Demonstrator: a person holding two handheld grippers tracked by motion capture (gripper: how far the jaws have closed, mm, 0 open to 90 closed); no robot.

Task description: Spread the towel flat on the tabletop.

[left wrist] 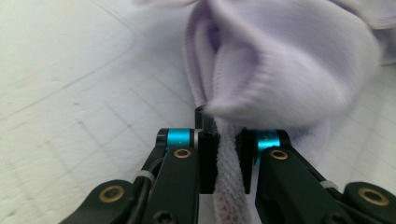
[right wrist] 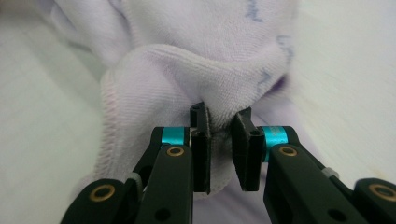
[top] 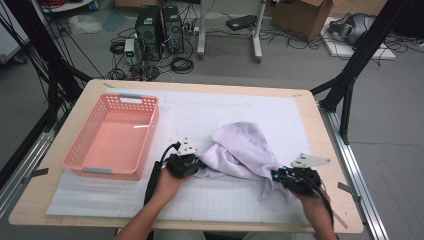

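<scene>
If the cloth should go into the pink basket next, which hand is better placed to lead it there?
Probably the left. The left gripper grips the cloth at the end nearer the pink basket; the right gripper holds the far end.

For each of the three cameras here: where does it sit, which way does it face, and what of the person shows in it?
High view: above the person's side, looking forward and down on the table, basket and cloth; both forearms, left gripper and right gripper show.
Left gripper view: on the left gripper, looking along its jaws, closed on a cloth edge.
Right gripper view: on the right gripper, looking along its jaws, pinching a cloth fold.
Shared: the lilac cloth and white mat.
</scene>
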